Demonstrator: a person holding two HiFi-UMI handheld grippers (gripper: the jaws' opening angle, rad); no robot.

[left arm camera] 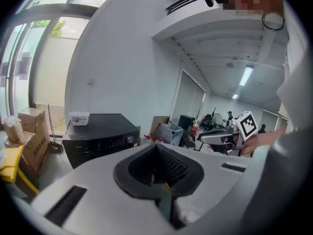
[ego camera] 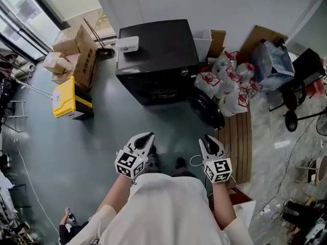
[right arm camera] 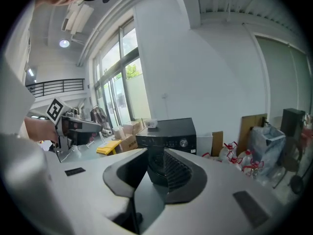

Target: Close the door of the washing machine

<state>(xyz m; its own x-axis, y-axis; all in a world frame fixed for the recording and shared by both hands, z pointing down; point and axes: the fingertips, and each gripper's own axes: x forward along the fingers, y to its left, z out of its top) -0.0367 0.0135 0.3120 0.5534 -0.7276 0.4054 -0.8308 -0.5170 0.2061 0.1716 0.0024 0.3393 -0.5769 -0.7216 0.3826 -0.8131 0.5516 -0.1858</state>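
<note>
Lower centre: right tool (right arm camera: pixel 155 156), jaws slightly apart, empty. Centre: black washing machine (right arm camera: pixel 166 131). Left edge: left tool (right arm camera: pixel 97 127). Right: white bags (right arm camera: pixel 234 158).

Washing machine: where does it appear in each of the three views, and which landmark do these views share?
Head view: the washing machine stands at upper centre, its door open on the picture's right.
Left gripper view: the washing machine is left of centre.
Right gripper view: the washing machine is at centre.
Shared landmark: the white box on its top.

Grey floor (ego camera: pixel 102 142); white wall (ego camera: pixel 168 1); tall windows (right arm camera: pixel 117 87); cardboard boxes (ego camera: pixel 76 50); yellow box (ego camera: pixel 65 97); ceiling strip light (left arm camera: pixel 246 75) lit.
</note>
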